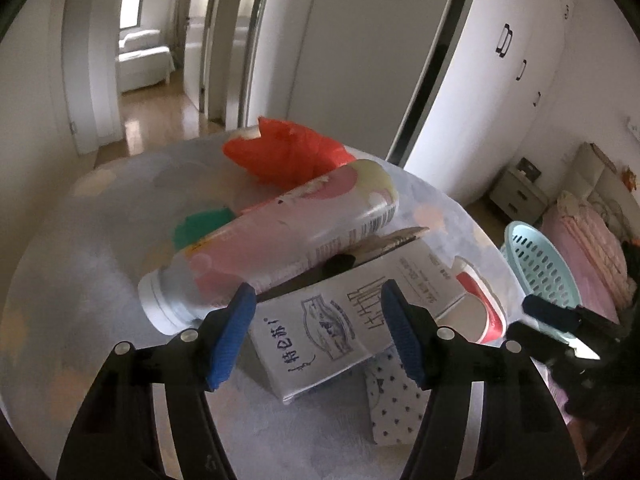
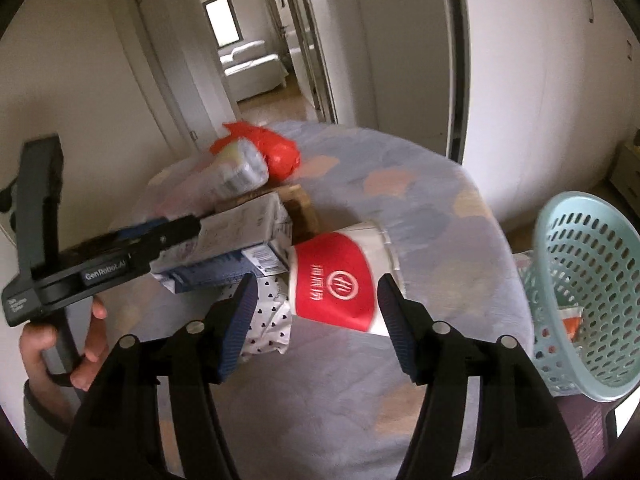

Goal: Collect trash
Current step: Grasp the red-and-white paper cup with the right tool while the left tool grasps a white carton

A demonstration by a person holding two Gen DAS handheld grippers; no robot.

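Observation:
A white milk carton [image 1: 344, 320] lies on the round table [image 1: 80, 280]; my left gripper [image 1: 318, 334] is open with its fingers on either side of the carton's near end. A pink and white plastic bottle [image 1: 280, 240] rests across it, with a red plastic bag [image 1: 288, 152] behind. A red and white paper cup [image 2: 340, 284] lies on its side; my right gripper [image 2: 316, 326] is open just in front of it. A heart-print wrapper [image 2: 268, 320] lies beside the cup. The carton also shows in the right wrist view [image 2: 236, 240].
A light blue perforated basket [image 2: 580, 288] stands tilted at the table's right edge, with some trash inside. A brown box [image 2: 300, 208] lies behind the cup. A doorway and hallway are beyond the table; wardrobes and a bed are to the right.

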